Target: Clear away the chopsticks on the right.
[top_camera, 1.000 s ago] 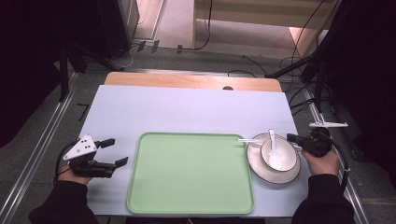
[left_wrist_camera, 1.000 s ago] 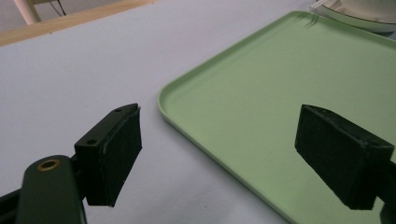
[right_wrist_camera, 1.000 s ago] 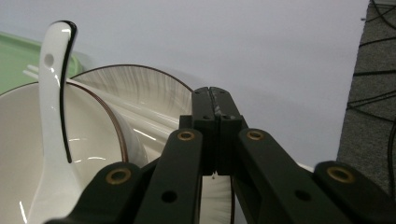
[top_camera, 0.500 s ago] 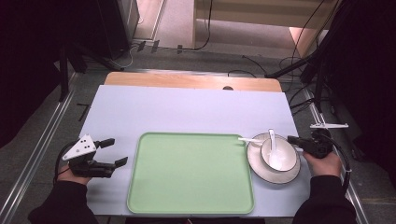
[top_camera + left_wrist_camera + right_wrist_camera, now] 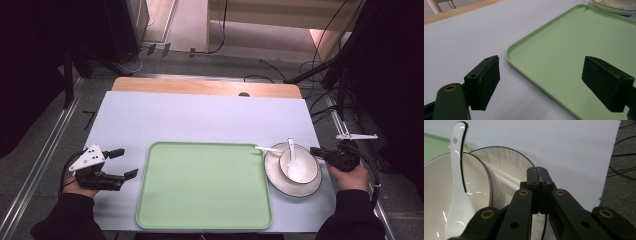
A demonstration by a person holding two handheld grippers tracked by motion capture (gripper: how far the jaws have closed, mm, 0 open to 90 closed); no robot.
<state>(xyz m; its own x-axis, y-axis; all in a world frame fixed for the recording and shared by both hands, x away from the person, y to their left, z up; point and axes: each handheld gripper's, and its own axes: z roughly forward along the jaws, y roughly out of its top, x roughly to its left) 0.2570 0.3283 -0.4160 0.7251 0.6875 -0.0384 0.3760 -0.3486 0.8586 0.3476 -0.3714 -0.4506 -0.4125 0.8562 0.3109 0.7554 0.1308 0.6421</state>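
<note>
right gripper (image 5: 316,150) sits at the right edge of the table, jaws pressed together with nothing between them. in the right gripper view the closed tips hang over the near rim of the plate (image 5: 506,160). whether they touch it, can't tell.

bowl (image 5: 299,164) sits on the plate (image 5: 292,187), near the table's front right corner. white spoon (image 5: 294,161) lies in the bowl, handle pointing toward the far edge of the table, scoop toward the front. a pale stick-like piece (image 5: 267,149) lies across the plate's far left rim, pointing at the green tray (image 5: 205,185); too small to identify.

key relation: the stack lies just left of the right jaws, toward the tray. the spoon's long axis runs roughly crosswise to the jaw line. right hand is far nearer.

left gripper (image 5: 121,162) is at the front left of the table, jaws wide apart and empty, aimed at the tray's left rim (image 5: 510,58).

my read: the right jaws need to open before any grab on the rim or the spoon.
</note>
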